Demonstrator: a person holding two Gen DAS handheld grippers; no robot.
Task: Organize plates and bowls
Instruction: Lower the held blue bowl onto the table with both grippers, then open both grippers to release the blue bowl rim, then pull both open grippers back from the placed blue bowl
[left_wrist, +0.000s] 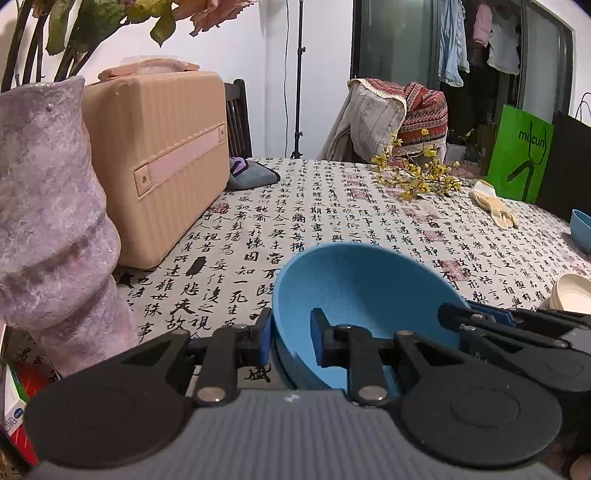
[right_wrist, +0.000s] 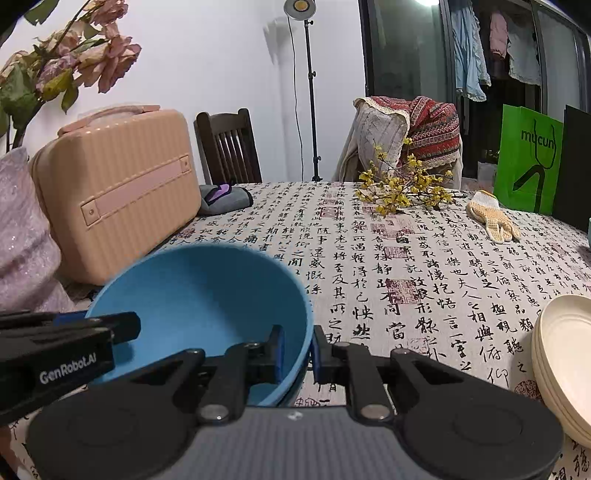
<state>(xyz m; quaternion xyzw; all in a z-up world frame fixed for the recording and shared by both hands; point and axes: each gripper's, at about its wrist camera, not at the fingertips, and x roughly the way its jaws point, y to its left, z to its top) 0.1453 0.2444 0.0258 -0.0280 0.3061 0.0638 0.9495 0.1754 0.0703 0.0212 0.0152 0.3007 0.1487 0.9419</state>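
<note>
Blue bowl (left_wrist: 354, 295) clamped by rim, left gripper (left_wrist: 291, 341) and right gripper (right_wrist: 297, 349) on opposite sides; best kept level; lowered gently; released together.

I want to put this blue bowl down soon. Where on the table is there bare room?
The widest bare cloth lies mid-table, between the suitcase, the yellow flowers and the cream plates. It is crowded at the left by the suitcase and vase, and at the far right by the glove and green bag.
</note>
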